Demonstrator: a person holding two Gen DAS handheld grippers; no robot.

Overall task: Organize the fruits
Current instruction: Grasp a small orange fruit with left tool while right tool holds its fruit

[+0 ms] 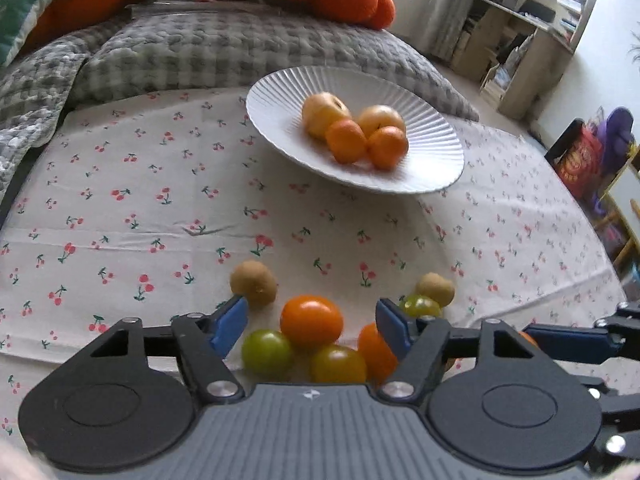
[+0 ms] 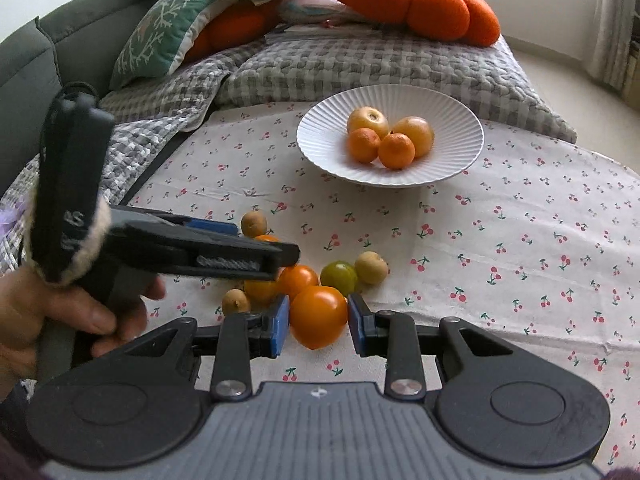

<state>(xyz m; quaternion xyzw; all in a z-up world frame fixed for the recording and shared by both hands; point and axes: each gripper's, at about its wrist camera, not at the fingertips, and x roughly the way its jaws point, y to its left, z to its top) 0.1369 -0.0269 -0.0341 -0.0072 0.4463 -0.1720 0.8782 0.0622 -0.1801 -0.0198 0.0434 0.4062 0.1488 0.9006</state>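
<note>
A white ribbed plate [image 1: 432,160] [image 2: 320,148] holds two yellow apples and two oranges [image 2: 396,151]. Loose fruit lies on the cherry-print cloth in front: orange tomatoes, green tomatoes and small brown kiwis. My left gripper [image 1: 311,322] is open, its blue pads on either side of an orange tomato [image 1: 311,320] with green tomatoes [image 1: 267,352] just below. My right gripper [image 2: 318,320] has its pads touching both sides of a large orange tomato [image 2: 318,316]. The left gripper also shows in the right wrist view [image 2: 200,252], hovering over the pile.
A grey checked quilt [image 2: 360,60] and an orange pumpkin cushion [image 2: 412,0] lie behind the plate. A green cushion [image 2: 168,28] sits at the back left. A shelf unit [image 1: 528,40] stands at the far right.
</note>
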